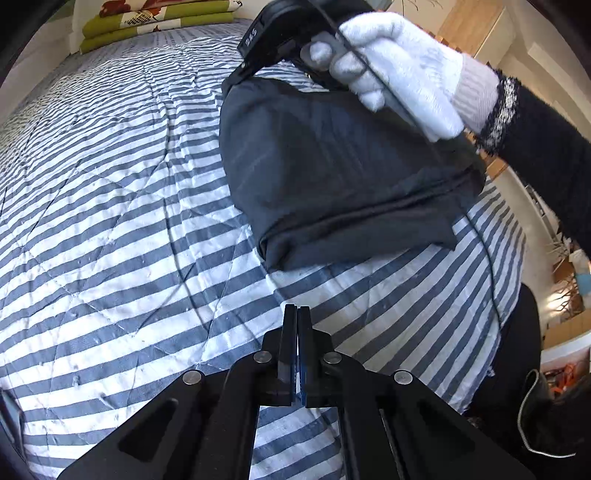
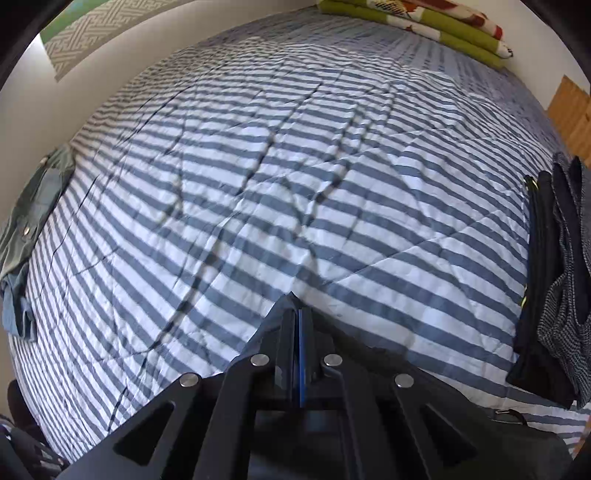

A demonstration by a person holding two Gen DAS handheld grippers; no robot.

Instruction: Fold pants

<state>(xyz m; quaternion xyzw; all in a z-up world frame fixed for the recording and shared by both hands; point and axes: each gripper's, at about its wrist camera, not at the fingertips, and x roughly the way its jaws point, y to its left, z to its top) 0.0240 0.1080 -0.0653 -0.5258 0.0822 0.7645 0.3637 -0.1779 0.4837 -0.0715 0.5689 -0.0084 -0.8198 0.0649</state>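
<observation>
Striped bed [image 1: 110, 206] carries folded pants [image 1: 332, 173], ahead and right of the closed, empty left fingers [image 1: 297, 314]; right fingers [image 2: 297, 314] pinch their dark cloth, nearer.

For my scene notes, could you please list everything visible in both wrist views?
folded pants: one, dark grey, on the quilt, pinched at their far edge by the right gripper
quilt: one, blue-white striped, covering the bed
cushions: stacked, green floral, at the bed's far end
green garment: one, left edge
dark clothes pile: one, right edge
gloved hand: one, white, holding the right gripper
right gripper: black, shut on fabric
left gripper: black, shut, empty
</observation>
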